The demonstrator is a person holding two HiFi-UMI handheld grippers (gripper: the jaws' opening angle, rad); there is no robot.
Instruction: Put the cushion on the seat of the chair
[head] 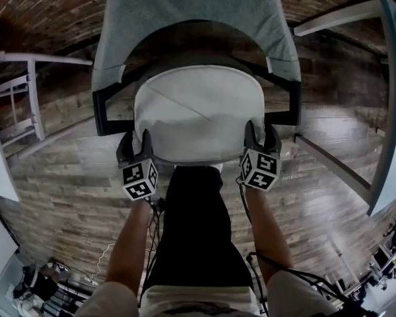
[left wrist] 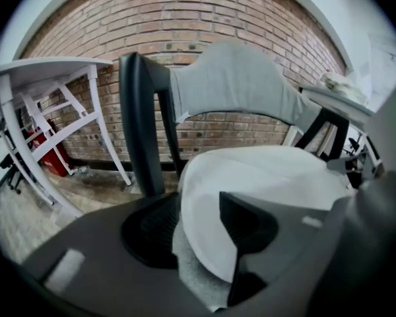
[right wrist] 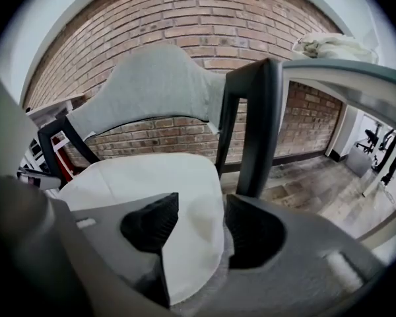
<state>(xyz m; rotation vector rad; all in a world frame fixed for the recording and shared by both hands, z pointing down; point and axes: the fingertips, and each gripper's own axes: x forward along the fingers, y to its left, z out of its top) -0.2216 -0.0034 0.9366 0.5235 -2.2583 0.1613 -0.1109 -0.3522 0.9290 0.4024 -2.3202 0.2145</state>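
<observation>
A white cushion lies on the seat of a black-framed chair with a grey padded back. My left gripper is at the cushion's front left corner and my right gripper at its front right corner. In the left gripper view the cushion has its edge between the jaws of the left gripper, which stand wide and loose around it. In the right gripper view a corner of the cushion lies between the spread jaws of the right gripper, with a gap at the right pad.
A white table stands at the left and another white table at the right, with a crumpled cloth on top. The chair's black arm posts rise beside each gripper. A brick wall is behind; the person's dark trousers are below.
</observation>
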